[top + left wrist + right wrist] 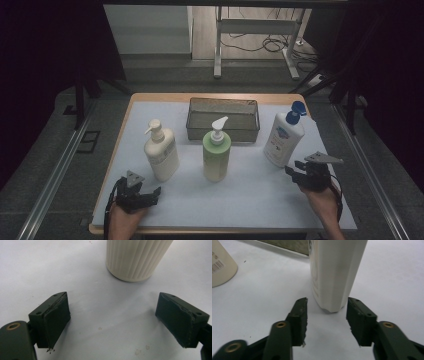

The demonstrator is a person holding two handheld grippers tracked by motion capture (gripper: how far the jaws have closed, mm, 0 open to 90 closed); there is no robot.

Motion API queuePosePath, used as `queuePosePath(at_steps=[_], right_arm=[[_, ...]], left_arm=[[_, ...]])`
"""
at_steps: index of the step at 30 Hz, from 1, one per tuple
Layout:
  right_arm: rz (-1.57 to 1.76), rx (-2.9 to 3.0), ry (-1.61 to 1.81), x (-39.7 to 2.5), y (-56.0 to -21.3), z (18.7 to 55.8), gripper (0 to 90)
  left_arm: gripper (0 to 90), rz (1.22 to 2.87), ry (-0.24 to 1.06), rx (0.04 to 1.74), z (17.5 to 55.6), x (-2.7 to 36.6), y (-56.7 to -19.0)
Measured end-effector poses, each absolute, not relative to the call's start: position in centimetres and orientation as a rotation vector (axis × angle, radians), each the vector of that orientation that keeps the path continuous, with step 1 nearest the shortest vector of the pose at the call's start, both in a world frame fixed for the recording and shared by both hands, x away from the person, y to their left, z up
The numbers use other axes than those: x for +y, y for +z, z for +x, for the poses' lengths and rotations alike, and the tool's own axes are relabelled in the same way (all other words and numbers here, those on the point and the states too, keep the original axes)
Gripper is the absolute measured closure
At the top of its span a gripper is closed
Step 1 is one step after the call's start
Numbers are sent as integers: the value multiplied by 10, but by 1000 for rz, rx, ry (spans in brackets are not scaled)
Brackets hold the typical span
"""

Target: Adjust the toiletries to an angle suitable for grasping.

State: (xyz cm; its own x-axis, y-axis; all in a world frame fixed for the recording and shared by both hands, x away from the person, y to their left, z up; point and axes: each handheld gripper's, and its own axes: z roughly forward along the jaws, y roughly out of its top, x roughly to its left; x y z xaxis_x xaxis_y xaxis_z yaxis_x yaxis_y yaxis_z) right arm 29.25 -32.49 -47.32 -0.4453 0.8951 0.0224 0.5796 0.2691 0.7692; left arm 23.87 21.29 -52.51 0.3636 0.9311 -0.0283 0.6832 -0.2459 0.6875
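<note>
Approach step: the right claw (pixel 327 317), released, frames the blue-capped lotion bottle (pixel 334 272) at frame centre; next, advance and clench. The left claw (pixel 112 322) waits, released, below the cream pump bottle (pixel 136 258).

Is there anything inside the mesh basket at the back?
No, the mesh basket in the high view holds nothing; all three bottles stand outside it.
</note>
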Motion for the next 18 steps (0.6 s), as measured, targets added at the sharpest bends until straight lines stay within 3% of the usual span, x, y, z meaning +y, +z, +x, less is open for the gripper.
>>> queuePosePath(at_steps=[8, 18], right_arm=[[1318, 2126, 1037, -329, -454, 298, 339], [1298, 2146, 1033, -327, -443, 312, 226]], left_arm=[[120, 2015, 521, 1393, 239, 213, -525], [120, 2018, 520, 1393, 239, 213, -525]])
